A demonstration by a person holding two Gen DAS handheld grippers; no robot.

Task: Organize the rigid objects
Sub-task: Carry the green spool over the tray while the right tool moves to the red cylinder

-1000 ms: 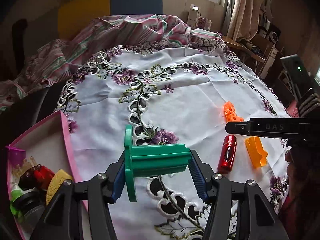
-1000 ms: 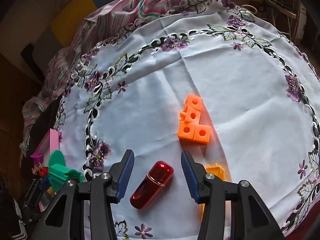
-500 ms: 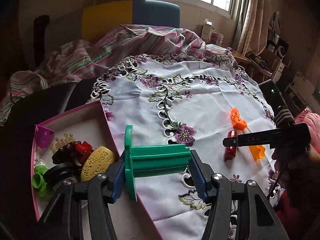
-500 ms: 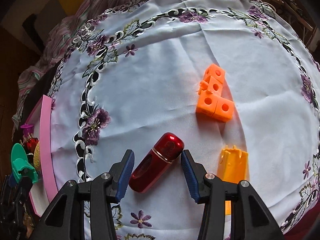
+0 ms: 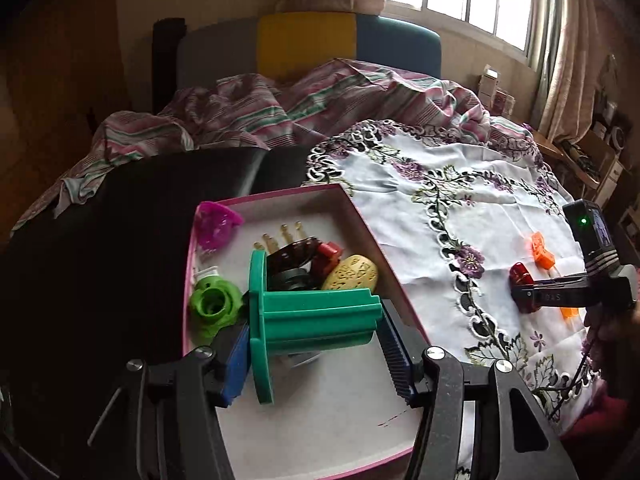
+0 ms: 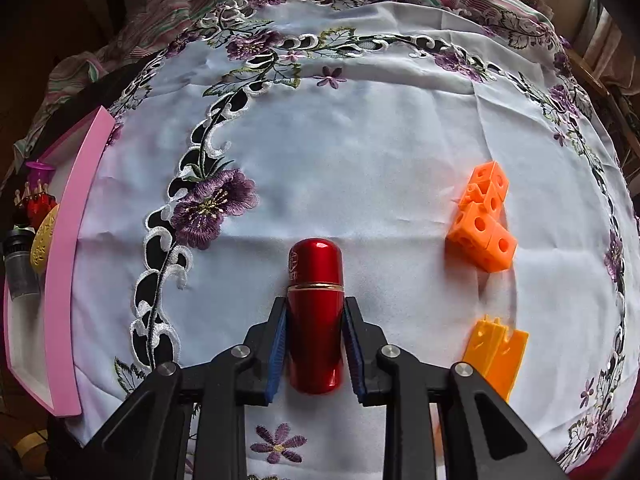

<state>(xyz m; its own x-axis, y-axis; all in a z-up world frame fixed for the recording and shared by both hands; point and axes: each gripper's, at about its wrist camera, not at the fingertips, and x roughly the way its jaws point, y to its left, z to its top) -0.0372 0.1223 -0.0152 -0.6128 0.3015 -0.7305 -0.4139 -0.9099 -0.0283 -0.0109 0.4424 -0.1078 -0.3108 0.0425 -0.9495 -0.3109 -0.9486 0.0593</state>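
My left gripper [image 5: 316, 344] is shut on a green plastic spool [image 5: 320, 316] and holds it above the white floor of the pink-rimmed box [image 5: 372, 236]. The spool lies sideways with its round flange to the left. On the embroidered white tablecloth [image 6: 360, 152] my right gripper [image 6: 315, 320] points steeply down, shut on a glossy red capsule-shaped case [image 6: 316, 268]. Both blue pads press on the case's lower half. In the left wrist view the right gripper [image 5: 524, 300] shows at the right edge with the red case [image 5: 520, 274] in it.
The box holds a green ring piece [image 5: 214, 306], a magenta cup [image 5: 216, 226], a yellow oval [image 5: 352, 276] and dark red and black parts [image 5: 304, 256]. An orange cube cluster [image 6: 482, 220] and an orange slotted block [image 6: 496, 352] lie right of the case. Striped bedding [image 5: 280, 108] is bunched behind.
My left gripper has carried the green spool leftward from over the cloth to over the box. My right gripper has rolled into line with the red case and closed on it.
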